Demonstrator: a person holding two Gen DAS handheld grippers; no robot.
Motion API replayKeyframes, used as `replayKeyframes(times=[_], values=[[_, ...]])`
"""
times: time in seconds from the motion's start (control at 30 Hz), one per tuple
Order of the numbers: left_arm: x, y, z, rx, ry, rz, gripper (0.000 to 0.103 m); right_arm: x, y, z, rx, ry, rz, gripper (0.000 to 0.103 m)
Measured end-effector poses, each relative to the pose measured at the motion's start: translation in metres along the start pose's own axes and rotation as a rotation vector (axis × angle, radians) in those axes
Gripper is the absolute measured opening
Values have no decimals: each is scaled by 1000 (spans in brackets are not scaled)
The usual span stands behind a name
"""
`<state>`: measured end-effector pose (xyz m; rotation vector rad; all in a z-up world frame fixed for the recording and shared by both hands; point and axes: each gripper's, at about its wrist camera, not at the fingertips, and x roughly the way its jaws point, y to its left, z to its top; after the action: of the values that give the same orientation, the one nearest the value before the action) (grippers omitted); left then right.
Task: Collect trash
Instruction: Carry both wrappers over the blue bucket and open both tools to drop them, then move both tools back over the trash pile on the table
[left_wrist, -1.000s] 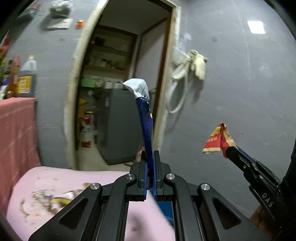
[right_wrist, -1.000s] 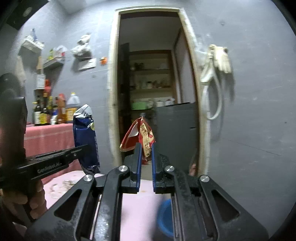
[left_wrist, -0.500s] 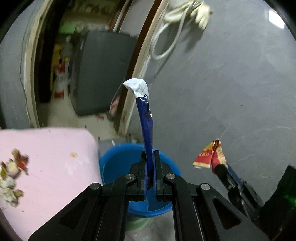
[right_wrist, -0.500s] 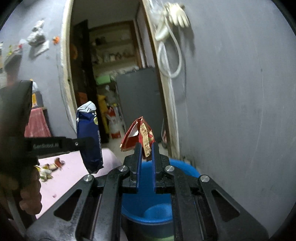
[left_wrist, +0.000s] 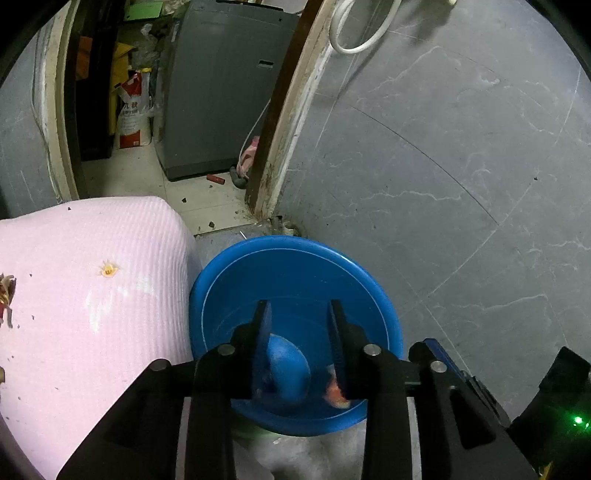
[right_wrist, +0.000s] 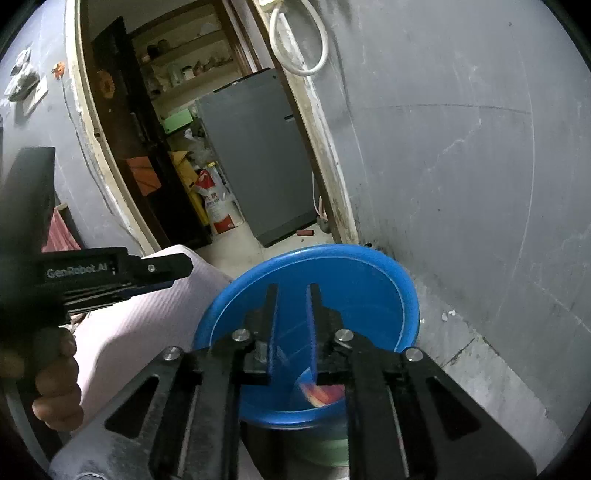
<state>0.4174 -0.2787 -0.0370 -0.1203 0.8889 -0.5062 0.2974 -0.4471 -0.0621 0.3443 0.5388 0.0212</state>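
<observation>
Red wrapper (right_wrist: 325, 395), crumpled, blurred, seen in blue basin (right_wrist: 369, 273) below right hand-held gripper (right_wrist: 291, 295); jaws opening, nothing pinched.

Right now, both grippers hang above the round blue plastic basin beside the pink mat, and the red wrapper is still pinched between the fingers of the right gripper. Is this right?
Not entirely. The right gripper holds nothing: its jaws are opening, with nothing between them, and the red wrapper lies inside the round blue plastic basin, as the right wrist view shows. Both grippers are above the basin beside the pink mat.
</observation>
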Motion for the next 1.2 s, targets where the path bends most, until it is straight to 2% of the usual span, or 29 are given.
replayKeyframes(times=[0.1, 0.27, 0.33, 0.5, 0.57, 0.73, 0.8, 1.03, 1.2], values=[[-6, 1, -3, -4, -5, -3, 29, -4, -1, 1, 8, -8, -2, 25], [-34, -4, -6, 2, -74, -16, 43, -22, 7, 12, -2, -74, -8, 38], [-51, -2, -7, 4, -122, -24, 49, -37, 13, 18, -16, -116, -10, 43], [-100, 4, -5, 13, -244, -6, 66, -69, 34, 32, -62, -220, -11, 65], [-125, 10, -6, 11, -303, 11, 80, -85, 46, 38, -87, -265, -3, 73], [-178, 23, -10, 20, -427, 69, 97, -116, 76, 45, -131, -354, 38, 93], [-198, 28, -13, 15, -475, 97, 99, -126, 89, 46, -155, -381, 52, 101], [-271, 51, -36, 8, -610, 164, 101, -151, 138, 46, -223, -444, 110, 103], [-308, 65, -58, 11, -660, 221, 101, -161, 170, 36, -254, -470, 153, 103]])
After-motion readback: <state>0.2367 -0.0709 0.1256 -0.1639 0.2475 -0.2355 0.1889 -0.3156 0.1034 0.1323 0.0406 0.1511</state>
